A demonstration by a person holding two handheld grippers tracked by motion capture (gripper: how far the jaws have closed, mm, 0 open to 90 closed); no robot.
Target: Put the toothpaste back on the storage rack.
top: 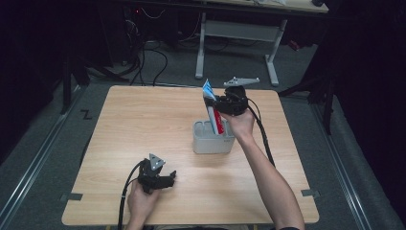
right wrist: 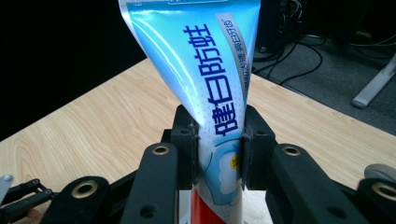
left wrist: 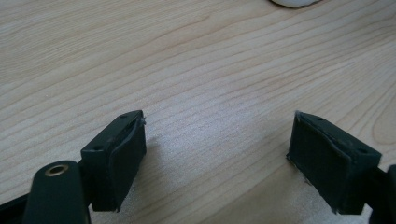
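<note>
High view: grey bin (top: 213, 141) sits right of centre on the wooden table (top: 143, 124). The right gripper (top: 215, 106) is above the bin, clamped on a blue-and-red toothpaste tube (top: 213, 112), which stands tilted with its red lower end inside the bin. The left gripper (top: 167, 179) rests near the table's front edge, well apart from the bin.

Left gripper view: jaws spread wide over bare wood, nothing between them.

Right gripper view: jaws pinch the tube (right wrist: 219, 116) across its middle (blue printed characters run up its face); the flat end fans out above.
</note>
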